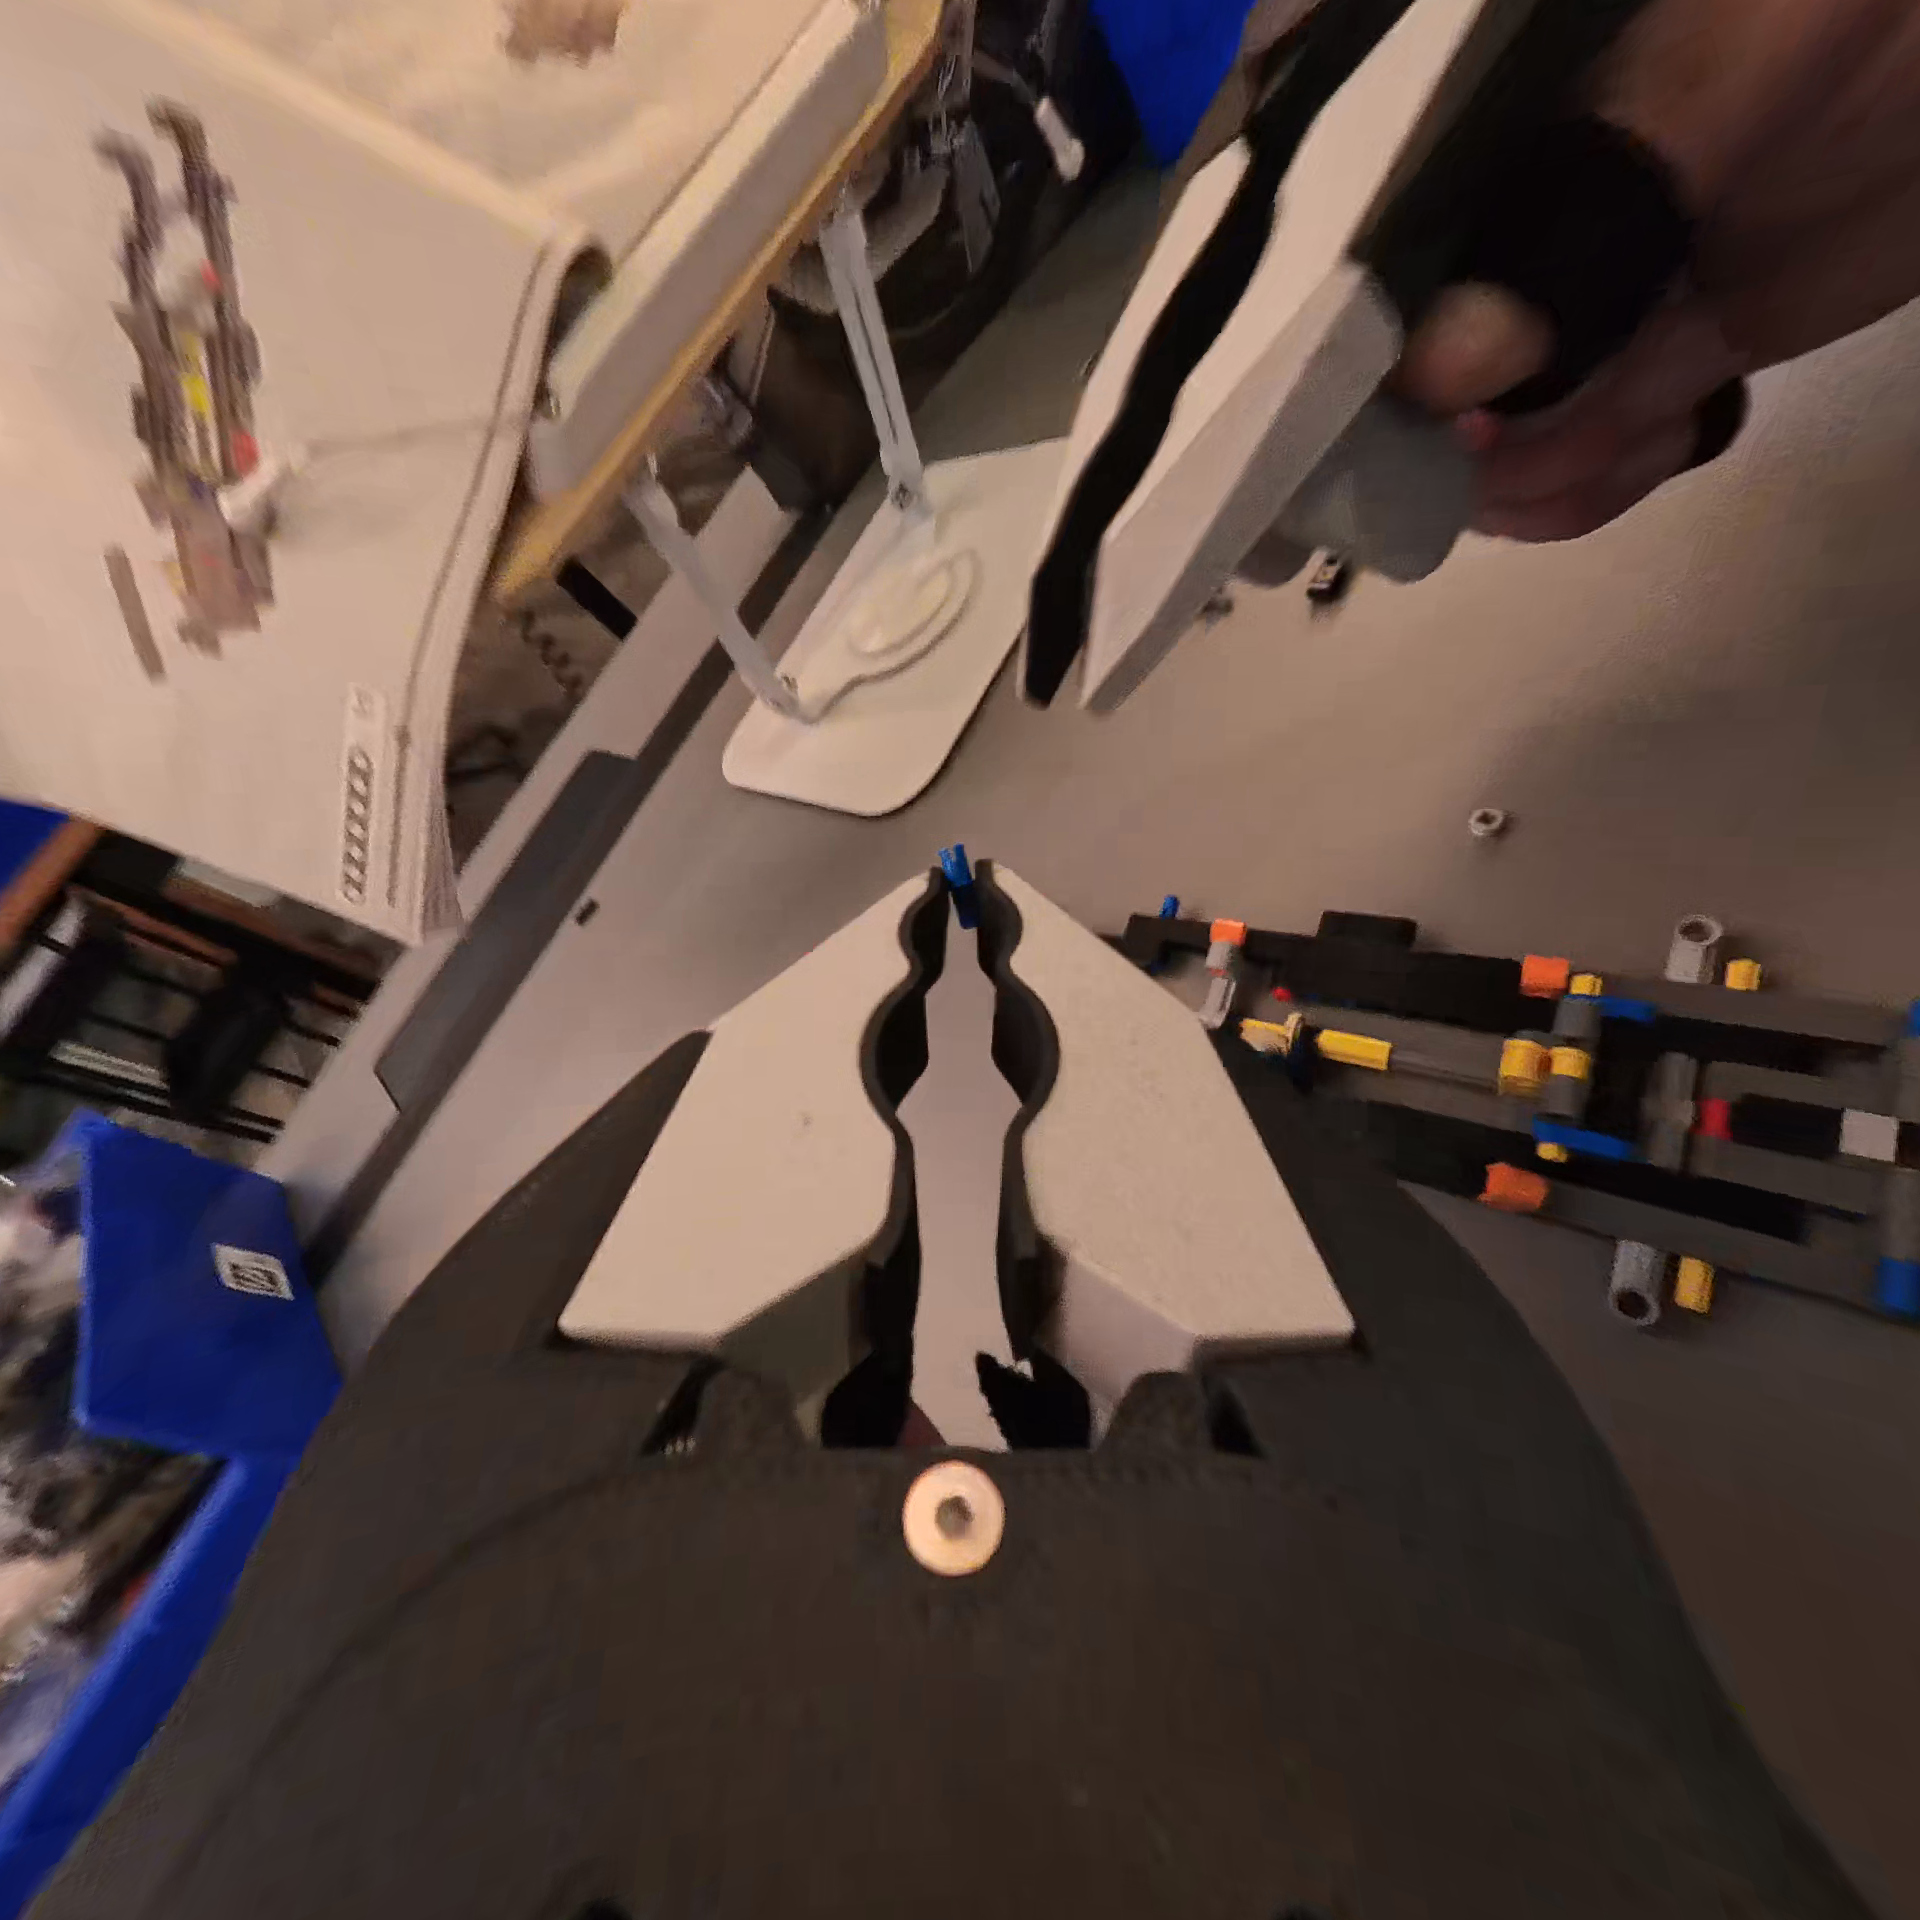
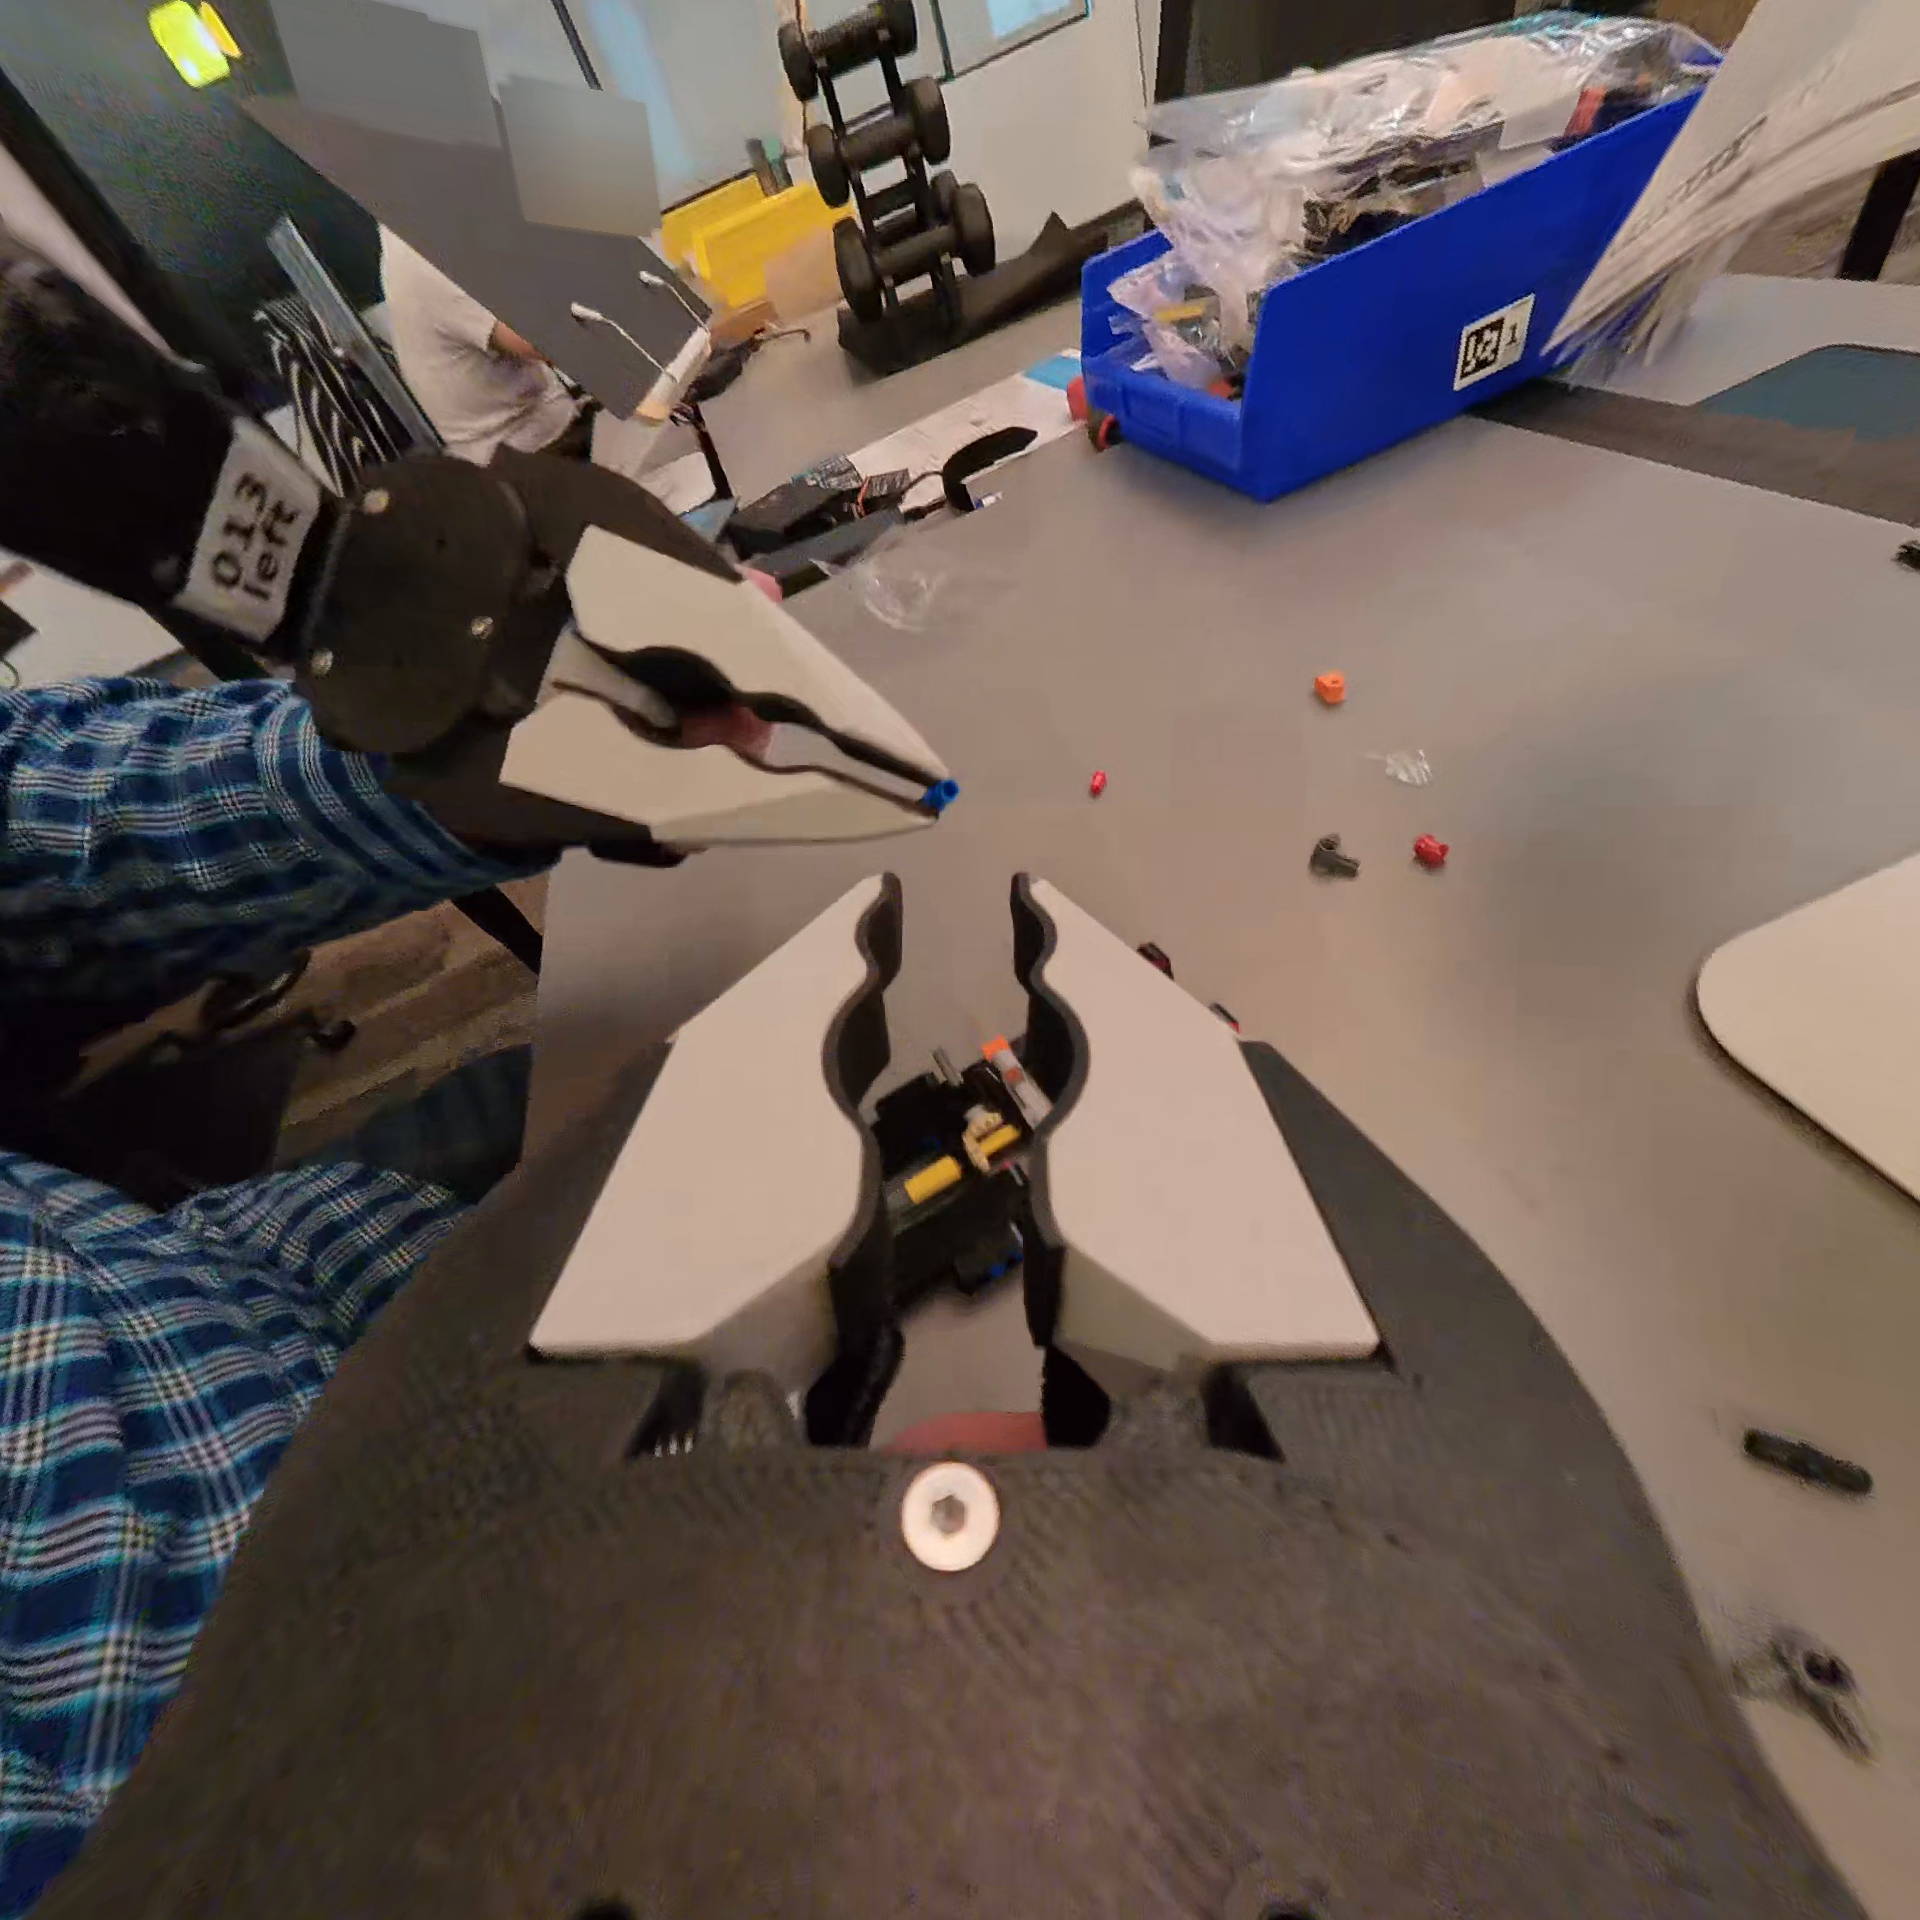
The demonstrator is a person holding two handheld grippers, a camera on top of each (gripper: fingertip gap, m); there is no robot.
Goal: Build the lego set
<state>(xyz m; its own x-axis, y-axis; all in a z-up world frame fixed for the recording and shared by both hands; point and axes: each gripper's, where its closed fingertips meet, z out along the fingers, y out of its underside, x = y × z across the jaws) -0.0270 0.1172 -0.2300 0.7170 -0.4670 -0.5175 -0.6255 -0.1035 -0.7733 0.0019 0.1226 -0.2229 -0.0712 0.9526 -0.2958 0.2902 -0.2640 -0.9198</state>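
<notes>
My left gripper (image 1: 961, 885) is shut on a small blue pin (image 1: 956, 871) that sticks out past its tips, held above the grey table (image 1: 1299, 748). It also shows in the right wrist view (image 2: 928, 802) with the pin (image 2: 941, 795). The part-built black and grey lego frame (image 1: 1579, 1081), with yellow, orange and blue parts, lies on the table to its right. My right gripper (image 2: 956, 896) is open and empty, hovering over the frame (image 2: 961, 1153), which shows between its fingers. The right gripper also shows in the left wrist view (image 1: 1070, 694), held by a hand.
An instruction booklet (image 1: 239, 395) rests on a white stand (image 1: 883, 686). A blue bin (image 2: 1351, 384) holds bagged parts. Loose pieces lie on the table: orange (image 2: 1329, 687), red (image 2: 1431, 850), dark grey (image 2: 1333, 855), a black beam (image 2: 1806, 1463). A person's plaid sleeve (image 2: 208, 810) is at left.
</notes>
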